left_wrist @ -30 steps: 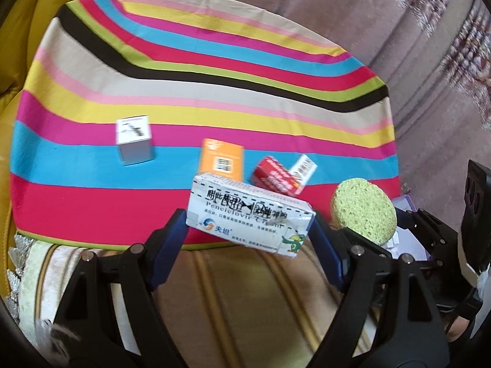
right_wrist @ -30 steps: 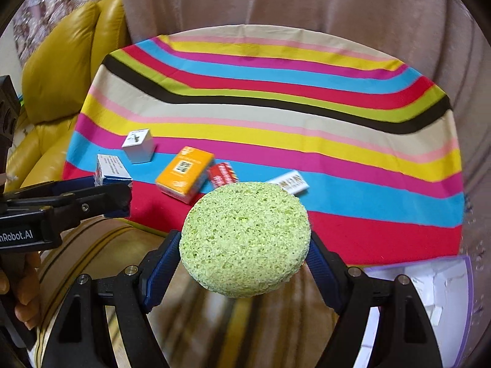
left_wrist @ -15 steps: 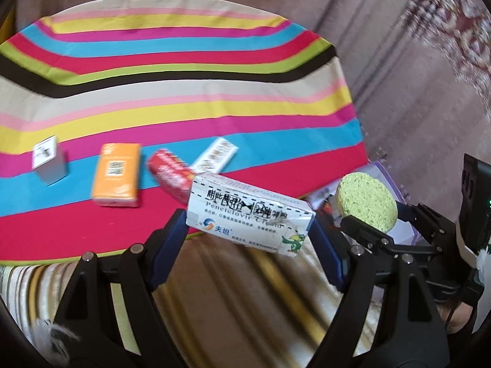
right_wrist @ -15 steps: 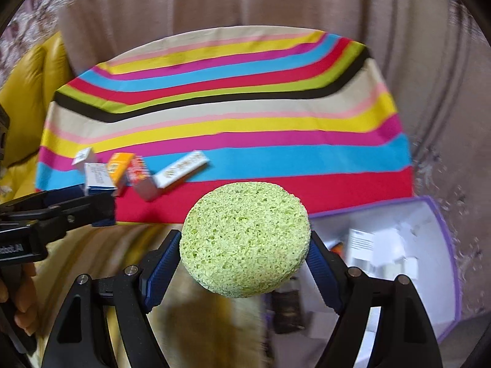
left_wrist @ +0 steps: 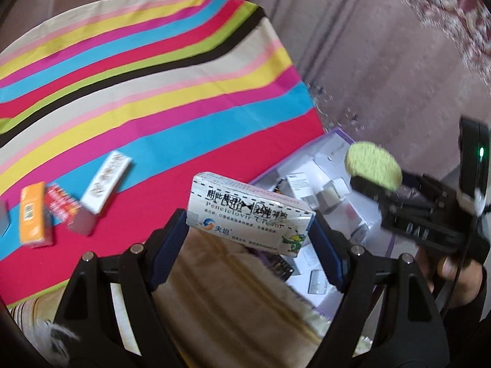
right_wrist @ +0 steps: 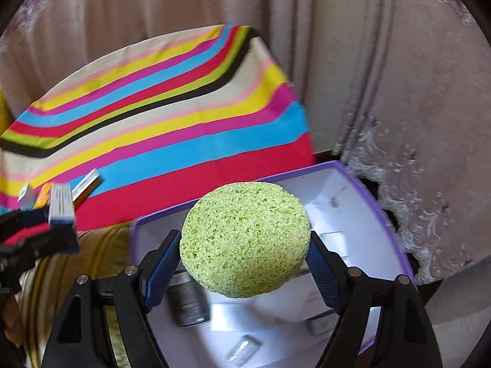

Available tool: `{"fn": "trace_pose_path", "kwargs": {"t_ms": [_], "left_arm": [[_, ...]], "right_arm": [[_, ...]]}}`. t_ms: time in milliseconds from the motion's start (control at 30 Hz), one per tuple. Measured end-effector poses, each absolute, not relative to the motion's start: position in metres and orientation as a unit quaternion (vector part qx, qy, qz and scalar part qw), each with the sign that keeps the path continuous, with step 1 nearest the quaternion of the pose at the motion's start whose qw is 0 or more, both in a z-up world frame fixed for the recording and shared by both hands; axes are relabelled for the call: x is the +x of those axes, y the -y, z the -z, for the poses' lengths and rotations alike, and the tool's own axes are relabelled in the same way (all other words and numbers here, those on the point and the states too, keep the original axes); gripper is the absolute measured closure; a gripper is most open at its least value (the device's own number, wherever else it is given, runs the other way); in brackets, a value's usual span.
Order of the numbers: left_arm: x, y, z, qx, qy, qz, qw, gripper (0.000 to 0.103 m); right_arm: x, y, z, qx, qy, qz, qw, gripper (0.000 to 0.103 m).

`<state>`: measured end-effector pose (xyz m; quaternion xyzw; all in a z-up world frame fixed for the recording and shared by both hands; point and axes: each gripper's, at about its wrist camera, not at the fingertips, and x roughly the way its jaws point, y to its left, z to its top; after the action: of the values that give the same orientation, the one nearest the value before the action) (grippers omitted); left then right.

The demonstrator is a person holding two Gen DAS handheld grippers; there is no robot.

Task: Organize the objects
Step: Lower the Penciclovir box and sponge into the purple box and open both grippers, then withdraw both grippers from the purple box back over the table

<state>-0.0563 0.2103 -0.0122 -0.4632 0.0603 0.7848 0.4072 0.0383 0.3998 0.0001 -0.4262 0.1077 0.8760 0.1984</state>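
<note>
My left gripper [left_wrist: 249,230] is shut on a white medicine box [left_wrist: 245,213] and holds it in the air by the near edge of the striped table [left_wrist: 153,92]. My right gripper [right_wrist: 244,253] is shut on a round green sponge [right_wrist: 244,239] and holds it above a purple-rimmed white box [right_wrist: 376,211] with several small items inside. In the left wrist view the sponge [left_wrist: 373,165] hangs over that box [left_wrist: 334,135]. In the right wrist view the medicine box [right_wrist: 61,204] shows end-on at the left.
On the striped cloth lie an orange box [left_wrist: 32,214], a red box [left_wrist: 61,205] and a long white box [left_wrist: 106,182]. A curtain [right_wrist: 399,76] hangs behind the table. A striped cushion [left_wrist: 230,291] lies below my left gripper.
Both grippers have swung to the right, away from the table, each keeping its load. The purple-rimmed box has come under the sponge and the table boxes have slid to the left of view.
</note>
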Motion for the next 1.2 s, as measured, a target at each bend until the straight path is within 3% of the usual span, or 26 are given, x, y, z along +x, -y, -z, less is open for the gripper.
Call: {"fn": "trace_pose_path", "kwargs": {"t_ms": [367, 500, 600, 1200], "left_arm": [[-0.049, -0.274, 0.023, -0.473, -0.101, -0.76, 0.434, 0.021], [-0.051, -0.285, 0.028, -0.484, -0.099, -0.75, 0.44, 0.016], [-0.052, -0.284, 0.029, -0.489, -0.092, -0.747, 0.442, 0.011], [-0.062, -0.235, -0.002, -0.436, -0.031, -0.78, 0.447, 0.01]], "right_arm": [[0.03, -0.451, -0.004, -0.413, -0.096, -0.871, 0.247, 0.023], [0.024, -0.467, -0.003, -0.412, -0.105, -0.869, 0.253, 0.022], [0.022, -0.471, 0.0, -0.415, -0.107, -0.869, 0.248, 0.022], [0.025, -0.463, -0.008, -0.416, -0.114, -0.869, 0.243, 0.021]]}}
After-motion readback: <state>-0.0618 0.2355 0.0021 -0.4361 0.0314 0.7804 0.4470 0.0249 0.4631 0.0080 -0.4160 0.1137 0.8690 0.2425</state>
